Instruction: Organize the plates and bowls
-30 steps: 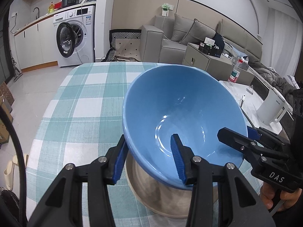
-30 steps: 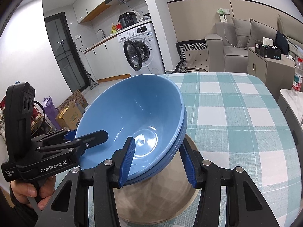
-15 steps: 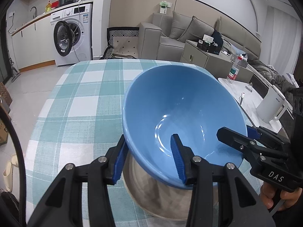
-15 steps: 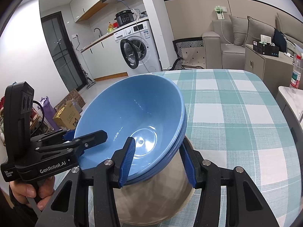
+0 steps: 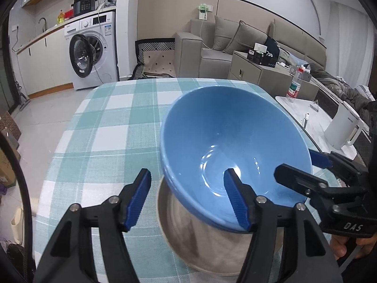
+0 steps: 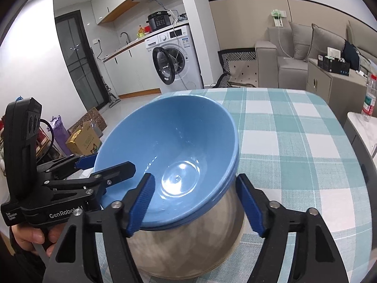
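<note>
Your left gripper (image 5: 188, 198) stands with its blue pads spread wide, one outside and one inside the near rim of the blue bowls (image 5: 235, 146), neither pad visibly pressing the wall, so the rim sits loose between them; the stack lies just ahead and slightly right of this tool, tilted with its mouth facing you, nested in a metal bowl (image 5: 202, 243) on the checked tablecloth (image 5: 113, 127). From the other side your right gripper (image 6: 195, 200) is likewise parted, straddling the opposite rim, one pad inside the glossy basin and one outside by the steel wall. Both tools seem equally close, so whichever closes first will likely take the lift. The blue bowls (image 6: 174, 148) look like two smooth glazed shells stacked flush, their rims doubled at the edge, slippery by the look of them
</note>
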The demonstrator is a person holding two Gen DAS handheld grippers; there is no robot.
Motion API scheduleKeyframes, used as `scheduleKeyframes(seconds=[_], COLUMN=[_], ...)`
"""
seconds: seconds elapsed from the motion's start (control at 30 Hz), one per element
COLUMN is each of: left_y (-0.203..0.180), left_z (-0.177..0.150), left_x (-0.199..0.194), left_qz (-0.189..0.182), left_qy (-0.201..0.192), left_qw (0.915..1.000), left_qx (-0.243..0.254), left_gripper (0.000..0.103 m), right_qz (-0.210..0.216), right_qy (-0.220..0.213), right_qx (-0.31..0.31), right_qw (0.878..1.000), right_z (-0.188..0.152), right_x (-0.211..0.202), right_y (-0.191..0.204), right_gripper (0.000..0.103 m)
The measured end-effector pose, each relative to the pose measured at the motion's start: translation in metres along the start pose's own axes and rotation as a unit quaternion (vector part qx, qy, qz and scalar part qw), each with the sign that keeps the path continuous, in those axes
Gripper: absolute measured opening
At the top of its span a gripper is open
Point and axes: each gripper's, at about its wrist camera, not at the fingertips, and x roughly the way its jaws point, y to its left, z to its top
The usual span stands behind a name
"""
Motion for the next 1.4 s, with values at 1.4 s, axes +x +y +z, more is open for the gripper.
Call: scheduleKeyframes(seconds=[1.4], left_y=[0.019], left_z=[-0.072], left_x=[-0.053], left_qz=[0.031], left_qy=[-0.191], left_qw=[0.9805], left_qx=[0.034], left_gripper=[0.103], right_qz=[-0.013], right_qy=[-0.127], right_qx=[-0.086], right_qw=[0.988], right_z=[-0.074], right_x=[-0.057], right_y=[-0.011], right_gripper=[0.102])
